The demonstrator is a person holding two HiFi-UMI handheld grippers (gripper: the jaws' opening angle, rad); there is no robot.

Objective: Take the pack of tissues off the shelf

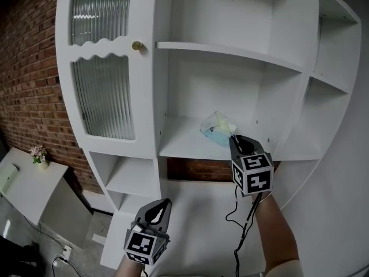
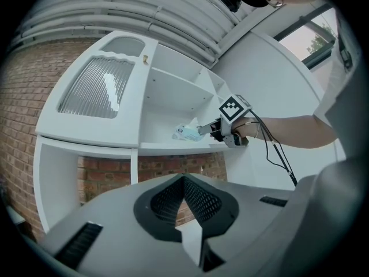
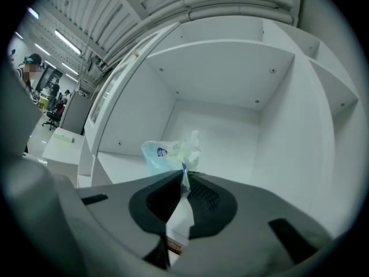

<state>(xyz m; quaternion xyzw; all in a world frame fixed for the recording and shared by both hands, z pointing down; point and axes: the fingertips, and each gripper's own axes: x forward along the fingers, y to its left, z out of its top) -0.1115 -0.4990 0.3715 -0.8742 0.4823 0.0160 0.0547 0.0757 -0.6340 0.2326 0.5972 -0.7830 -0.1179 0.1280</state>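
Note:
The pack of tissues (image 1: 217,129), pale blue with a crumpled clear wrapper, lies on the white shelf (image 1: 179,144) of an open cabinet bay. My right gripper (image 1: 233,136) reaches in from the front right and is shut on the pack's near wrapper end. In the right gripper view the wrapper edge is pinched between the closed jaws (image 3: 184,176), with the pack (image 3: 167,154) just beyond. The left gripper view shows the same pack (image 2: 185,133) at the right gripper (image 2: 202,130). My left gripper (image 1: 166,202) hangs low in front of the cabinet, shut and holding nothing.
A ribbed-glass door (image 1: 104,97) with a brass knob (image 1: 137,45) closes the bay to the left. Another shelf (image 1: 230,52) runs above the pack, and side shelves (image 1: 331,79) curve off right. A cable (image 1: 242,224) hangs from the right gripper. Brick wall (image 1: 26,68) stands left.

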